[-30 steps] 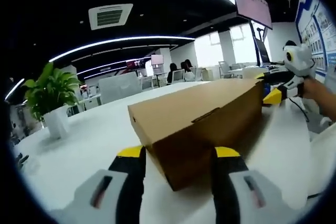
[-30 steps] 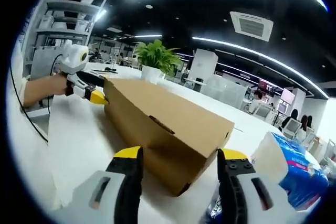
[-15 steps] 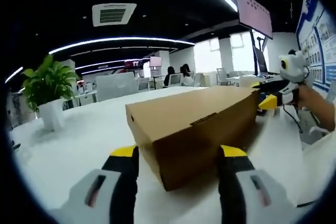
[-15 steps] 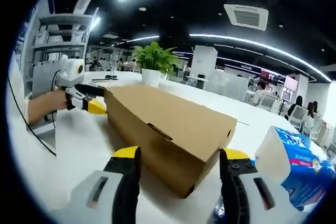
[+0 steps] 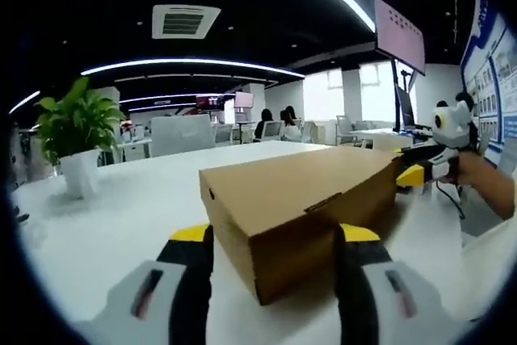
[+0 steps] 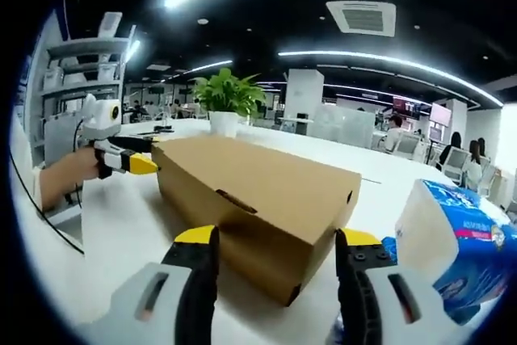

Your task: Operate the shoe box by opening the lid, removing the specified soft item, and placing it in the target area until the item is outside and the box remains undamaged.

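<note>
I hold my left tool with its jaws spread wide at one short end of the shoe box, and my right tool, also spread and gripping nothing, at the opposite end, I think to steady the box before lifting the lid. The box lies closed on the white tabletop, so I cannot see the soft item. Beside it stands a tissue pack; farther away, a potted plant.

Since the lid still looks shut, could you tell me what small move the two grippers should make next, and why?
Probably ease both grippers in to the ends of the closed brown cardboard shoe box. Its lid is down, and the left gripper and right gripper each stand open, framing one end on the white table, so neither grips anything yet.
</note>
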A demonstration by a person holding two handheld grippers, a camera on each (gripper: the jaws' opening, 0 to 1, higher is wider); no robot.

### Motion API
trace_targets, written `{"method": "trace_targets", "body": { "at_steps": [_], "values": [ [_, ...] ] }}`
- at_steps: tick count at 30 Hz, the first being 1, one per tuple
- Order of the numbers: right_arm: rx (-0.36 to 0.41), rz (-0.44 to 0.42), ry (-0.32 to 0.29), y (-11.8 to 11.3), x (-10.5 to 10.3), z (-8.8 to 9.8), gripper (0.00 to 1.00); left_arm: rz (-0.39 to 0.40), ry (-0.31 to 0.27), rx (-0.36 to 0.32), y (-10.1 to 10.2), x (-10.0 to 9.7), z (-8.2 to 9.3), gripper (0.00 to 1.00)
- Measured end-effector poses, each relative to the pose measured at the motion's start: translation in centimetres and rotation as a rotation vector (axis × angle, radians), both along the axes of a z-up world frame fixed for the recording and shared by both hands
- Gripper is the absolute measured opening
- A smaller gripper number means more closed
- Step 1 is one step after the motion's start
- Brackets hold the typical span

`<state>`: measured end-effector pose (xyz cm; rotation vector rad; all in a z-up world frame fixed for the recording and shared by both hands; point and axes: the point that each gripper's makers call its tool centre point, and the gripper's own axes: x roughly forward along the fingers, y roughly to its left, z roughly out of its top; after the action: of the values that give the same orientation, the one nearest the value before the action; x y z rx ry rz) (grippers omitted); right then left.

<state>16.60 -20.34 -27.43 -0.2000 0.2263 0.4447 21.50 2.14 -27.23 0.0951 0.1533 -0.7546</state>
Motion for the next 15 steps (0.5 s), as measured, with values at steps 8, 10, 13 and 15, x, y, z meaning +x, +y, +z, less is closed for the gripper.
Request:
{"method": "trace_targets", "body": {
  "at_steps": [8,10,13,15],
  "values": [
    [0.001,-0.01,0.002,0.11,-0.25,0.01,0.57,0.002,0.022,-0.001,-0.32,-0.31,-0.1,0.55],
    [-0.001,-0.015,0.005,0.02,-0.38,0.03,0.57,-0.001,0.022,-0.001,-0.34,-0.35,-0.11,0.54],
    [0.002,-0.015,-0.005,-0.1,-0.42,-0.04,0.57,-0.006,0.014,-0.008,-0.36,-0.46,-0.16,0.54],
    [0.0,-0.013,-0.006,-0.09,-0.51,0.03,0.57,-0.005,0.007,-0.012,-0.36,-0.6,-0.15,0.54]
  ]
}}
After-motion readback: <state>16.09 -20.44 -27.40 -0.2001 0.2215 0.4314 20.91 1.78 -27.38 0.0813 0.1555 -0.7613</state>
